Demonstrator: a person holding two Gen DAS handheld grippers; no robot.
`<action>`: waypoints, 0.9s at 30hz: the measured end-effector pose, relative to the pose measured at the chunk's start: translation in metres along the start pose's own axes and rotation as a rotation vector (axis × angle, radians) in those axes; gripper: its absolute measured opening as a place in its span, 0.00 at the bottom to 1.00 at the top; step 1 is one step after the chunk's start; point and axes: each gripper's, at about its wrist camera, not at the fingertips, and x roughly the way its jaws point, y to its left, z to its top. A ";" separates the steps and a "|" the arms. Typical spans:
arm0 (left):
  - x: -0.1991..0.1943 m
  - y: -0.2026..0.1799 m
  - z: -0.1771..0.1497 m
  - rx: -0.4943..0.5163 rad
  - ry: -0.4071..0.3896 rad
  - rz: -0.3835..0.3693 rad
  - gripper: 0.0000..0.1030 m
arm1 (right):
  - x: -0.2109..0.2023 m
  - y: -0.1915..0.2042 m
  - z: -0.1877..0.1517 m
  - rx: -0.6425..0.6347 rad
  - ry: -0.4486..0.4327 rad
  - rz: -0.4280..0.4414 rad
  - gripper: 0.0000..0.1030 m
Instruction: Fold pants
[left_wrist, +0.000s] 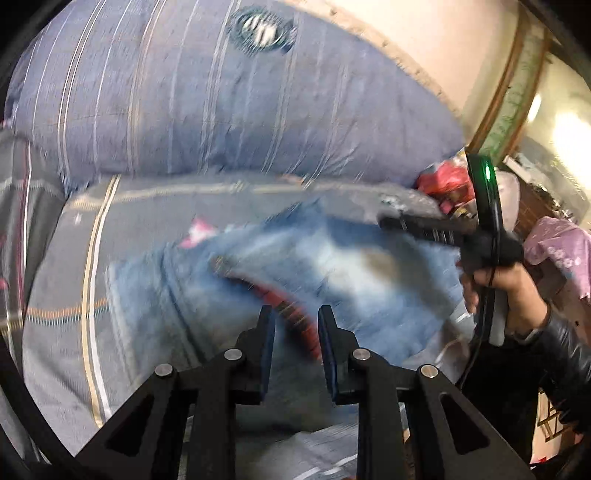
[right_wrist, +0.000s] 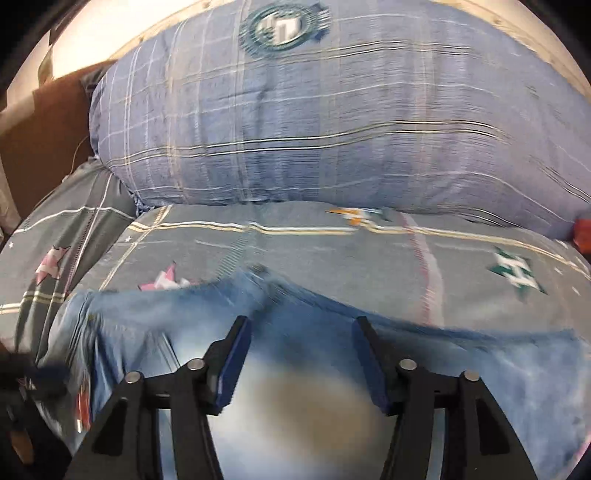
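- I have the pants (left_wrist: 332, 266), a pair of faded blue jeans, lying spread on the bed (left_wrist: 147, 206), over a grey sheet with pale stripes and star prints.
- My left tool (left_wrist: 296, 325) hovers over the near part of the jeans with its jaws parted and nothing between them; through the gap I see a red-lined opening of the denim, though blur keeps me from telling whether the pads touch cloth.
- In the left wrist view the jeans run from just ahead of that tool out to the right, up to where my right tool (left_wrist: 391, 221) reaches in from the right edge, held by the right hand (left_wrist: 498, 288).
- From that angle I cannot tell how the right tool's jaws stand, so I go by its own camera.
- In the right wrist view the right tool (right_wrist: 301, 332) stands wide open, with denim filling the gap and the space below it; the cloth looks close under the pads, but contact is unclear.
- The far edge of the jeans (right_wrist: 258, 295) lies just past the tips of that tool, with bare sheet beyond.
- A big blue plaid pillow (right_wrist: 332, 122) sits at the far side of the bed, well apart from the jeans.
- Both views are smeared by motion blur.
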 end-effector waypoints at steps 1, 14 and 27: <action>-0.003 -0.010 0.005 0.025 -0.008 0.000 0.23 | -0.009 -0.012 -0.006 0.002 0.005 -0.017 0.61; 0.014 -0.088 0.049 0.136 0.022 0.057 0.40 | -0.087 -0.186 -0.063 0.192 -0.013 -0.171 0.62; 0.189 -0.126 0.089 0.238 0.264 0.128 0.40 | -0.066 -0.293 -0.050 0.235 -0.016 -0.133 0.59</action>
